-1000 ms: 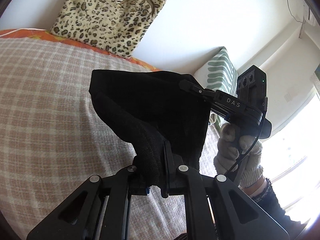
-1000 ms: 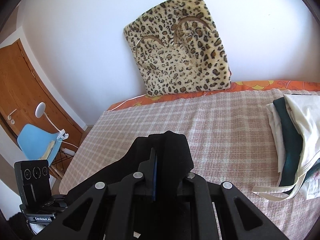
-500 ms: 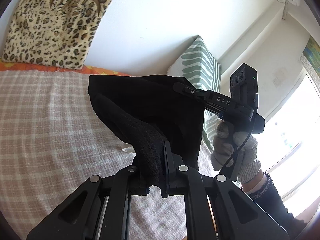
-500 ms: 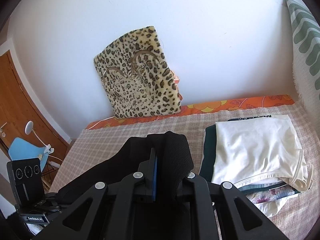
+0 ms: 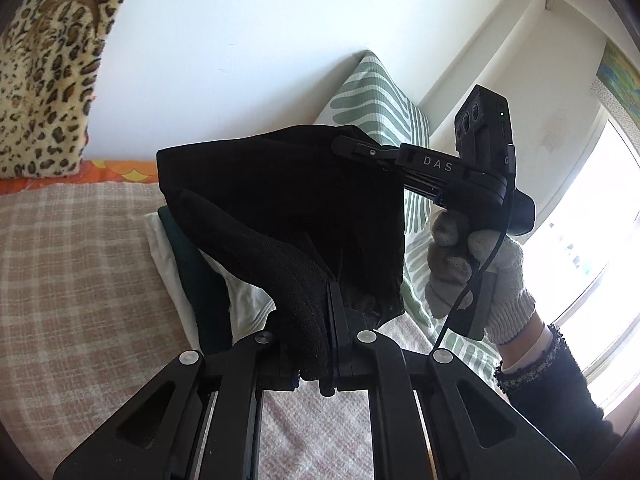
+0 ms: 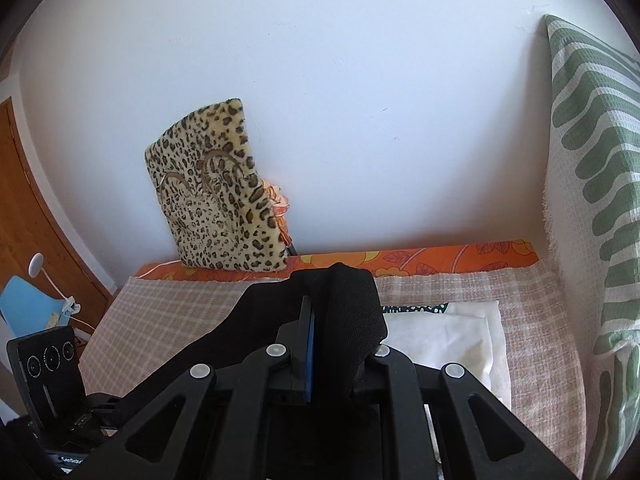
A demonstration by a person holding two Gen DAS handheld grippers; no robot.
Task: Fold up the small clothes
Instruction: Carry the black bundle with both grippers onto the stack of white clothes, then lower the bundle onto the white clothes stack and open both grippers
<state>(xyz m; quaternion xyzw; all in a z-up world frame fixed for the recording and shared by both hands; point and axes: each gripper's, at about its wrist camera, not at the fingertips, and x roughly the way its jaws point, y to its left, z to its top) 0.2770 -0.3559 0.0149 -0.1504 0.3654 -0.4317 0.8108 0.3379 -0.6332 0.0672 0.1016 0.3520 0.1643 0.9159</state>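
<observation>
Aloft, both the left tongs (image 5: pixel 330 344) and right tongs (image 6: pixel 316 344) clamp the black garment (image 5: pixel 288 208) stretched between them.

You can read "DAS" in pale capitals on the side of the right gripper (image 5: pixel 362 151), along its black arm as the left wrist view shows it. A lone "G" sits on the edge of that gripper's camera block (image 5: pixel 486 132). Small white lettering on the left gripper (image 6: pixel 64 456) is too blurred for you to make out.
</observation>
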